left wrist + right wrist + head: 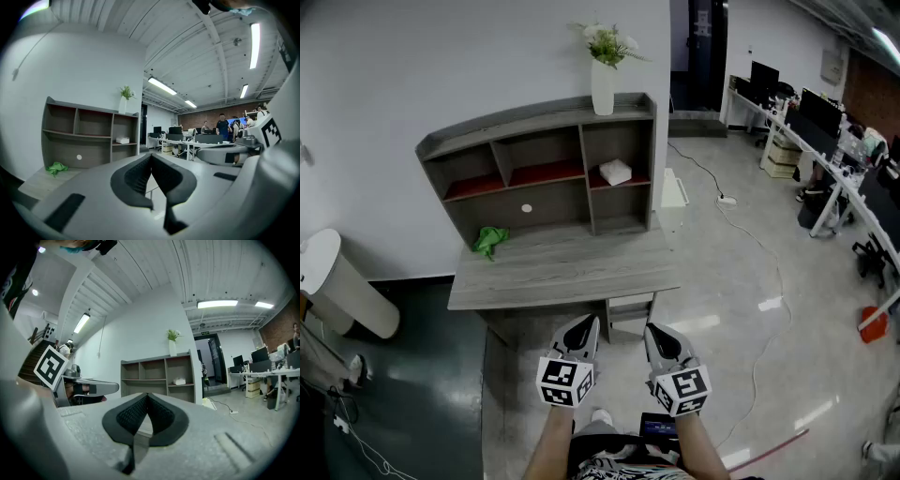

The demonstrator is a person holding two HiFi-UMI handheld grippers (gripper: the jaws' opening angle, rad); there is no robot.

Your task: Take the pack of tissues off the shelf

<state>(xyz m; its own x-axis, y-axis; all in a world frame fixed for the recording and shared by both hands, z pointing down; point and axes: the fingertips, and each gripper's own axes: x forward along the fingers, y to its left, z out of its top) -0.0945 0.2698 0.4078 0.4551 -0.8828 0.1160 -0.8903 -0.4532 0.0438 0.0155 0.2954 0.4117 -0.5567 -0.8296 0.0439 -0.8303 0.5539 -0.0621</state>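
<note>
A white pack of tissues (615, 172) lies on the right-hand middle shelf of a grey shelf unit (546, 164) that stands on a grey desk (562, 267). The pack (123, 140) shows small and far off in the left gripper view, and the pack (179, 381) likewise in the right gripper view. My left gripper (584, 330) and right gripper (656, 336) hang side by side in front of the desk's near edge, well short of the shelves. Both are shut with nothing between the jaws, as the left gripper (151, 157) and right gripper (147, 396) views show.
A white vase with a plant (603, 77) stands on top of the shelf unit. A green cloth (490, 240) lies on the desk at the left. A white round bin (342, 283) stands left of the desk. Office desks with monitors (825, 127) and a floor cable (759, 239) are at the right.
</note>
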